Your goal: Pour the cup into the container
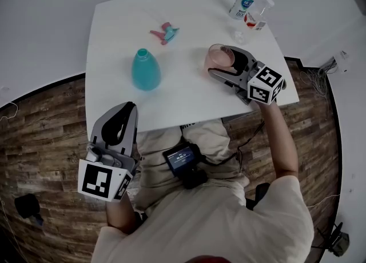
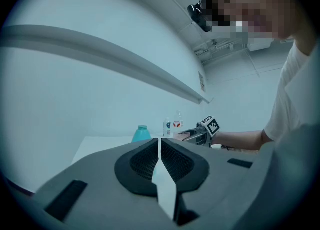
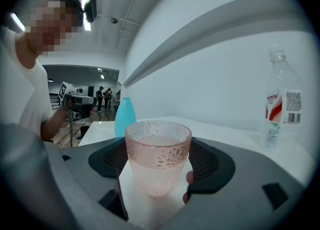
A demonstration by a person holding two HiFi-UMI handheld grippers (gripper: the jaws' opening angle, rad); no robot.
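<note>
Off the table's near-left edge: left gripper [image 1: 127,110], jaws almost together, only a thin slit, nothing between them.

On white square table [image 1: 114,22], left to right:
- one teal capless plastic bottle [image 1: 146,70], upright.
- one pink-and-teal spray head [image 1: 164,32], lying on its side.
- one pink translucent dimpled cup [image 3: 158,156], upright, part-filled with clear liquid, right of table centre. Cannot tell whether its base rests on the top.
- right gripper [image 3: 159,171], jaws wide, pressed against the cup's two sides.
- far right corner, two bottles just beside each other: blue-labelled clear plastic bottle [image 1: 242,2] and red-labelled clear plastic bottle [image 1: 258,17].
</note>
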